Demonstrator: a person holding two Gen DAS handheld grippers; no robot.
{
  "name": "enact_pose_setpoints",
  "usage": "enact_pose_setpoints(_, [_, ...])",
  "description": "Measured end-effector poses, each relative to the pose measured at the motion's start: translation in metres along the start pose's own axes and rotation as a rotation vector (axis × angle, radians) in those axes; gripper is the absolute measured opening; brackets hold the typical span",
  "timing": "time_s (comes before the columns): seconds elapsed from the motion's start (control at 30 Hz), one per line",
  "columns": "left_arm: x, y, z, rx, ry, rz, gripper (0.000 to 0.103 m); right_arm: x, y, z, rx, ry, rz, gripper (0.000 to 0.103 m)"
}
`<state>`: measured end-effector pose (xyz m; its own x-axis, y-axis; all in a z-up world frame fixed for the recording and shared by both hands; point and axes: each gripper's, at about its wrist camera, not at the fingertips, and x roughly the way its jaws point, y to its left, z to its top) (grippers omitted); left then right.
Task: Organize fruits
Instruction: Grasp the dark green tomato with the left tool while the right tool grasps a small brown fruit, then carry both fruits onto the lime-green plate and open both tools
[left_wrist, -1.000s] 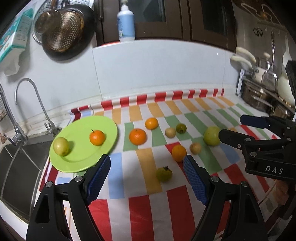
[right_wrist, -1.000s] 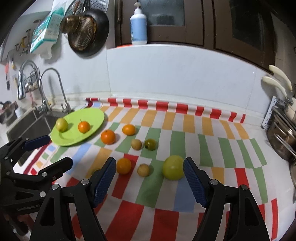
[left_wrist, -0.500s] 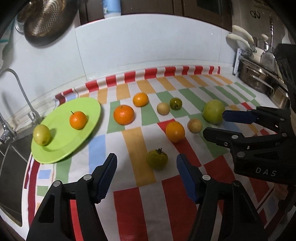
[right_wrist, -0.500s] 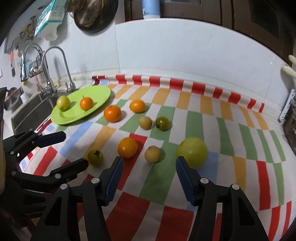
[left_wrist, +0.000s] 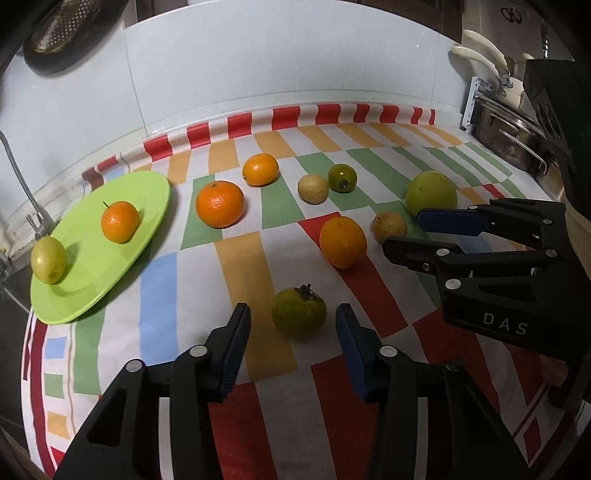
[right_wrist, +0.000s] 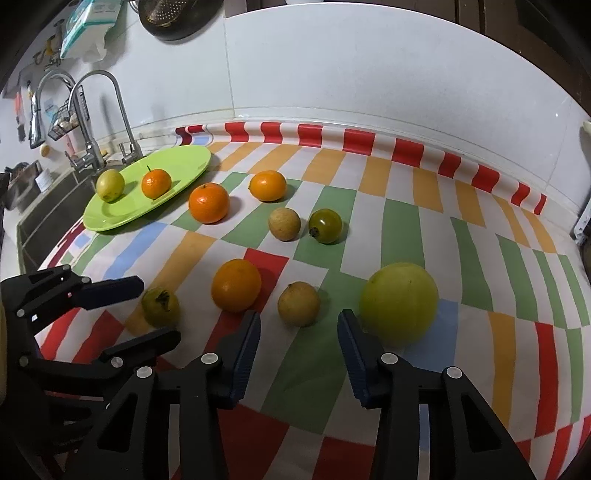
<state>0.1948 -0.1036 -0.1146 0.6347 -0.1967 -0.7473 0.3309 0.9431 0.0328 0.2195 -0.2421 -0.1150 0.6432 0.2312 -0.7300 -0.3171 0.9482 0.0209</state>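
Left gripper (left_wrist: 293, 334) jaws wide, flanking green tomato (left_wrist: 299, 311), untouched; right gripper (right_wrist: 299, 341) jaws wide, empty, near tan fruit (right_wrist: 298, 303).

A glossy green plastic plate (left_wrist: 147, 192) rests on matt striped cloth (left_wrist: 258, 266), beside a shiny metal faucet (right_wrist: 110, 107) and smooth white wall tile (right_wrist: 369, 74).

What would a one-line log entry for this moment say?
left gripper: open, around green tomato | right gripper: open, near tan fruit | plate: two fruits
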Motion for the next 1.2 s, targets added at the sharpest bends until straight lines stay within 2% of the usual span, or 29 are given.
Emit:
enact_pose_setpoints(0.23, [0.005, 0.002, 0.004, -0.015, 0.017, -0.028, 0.03, 0.008, 0.0, 0.004, -0.003, 0.007, 0.008, 0.037])
enact_pose_setpoints(0.4, [0.006, 0.003, 0.006, -0.024, 0.018, -0.027, 0.03, 0.014, -0.001, 0.005, 0.001, 0.012, 0.016, 0.027])
enact_pose_setpoints(0.77, [-0.01, 0.007, 0.012, -0.044, -0.029, -0.024, 0.03, 0.002, 0.001, 0.003, 0.016, -0.003, 0.023, 0.027])
enact_pose_setpoints(1.2, [-0.046, 0.019, 0.016, -0.058, -0.111, -0.008, 0.03, -0.035, 0.015, 0.009, 0.024, -0.08, 0.014, 0.027])
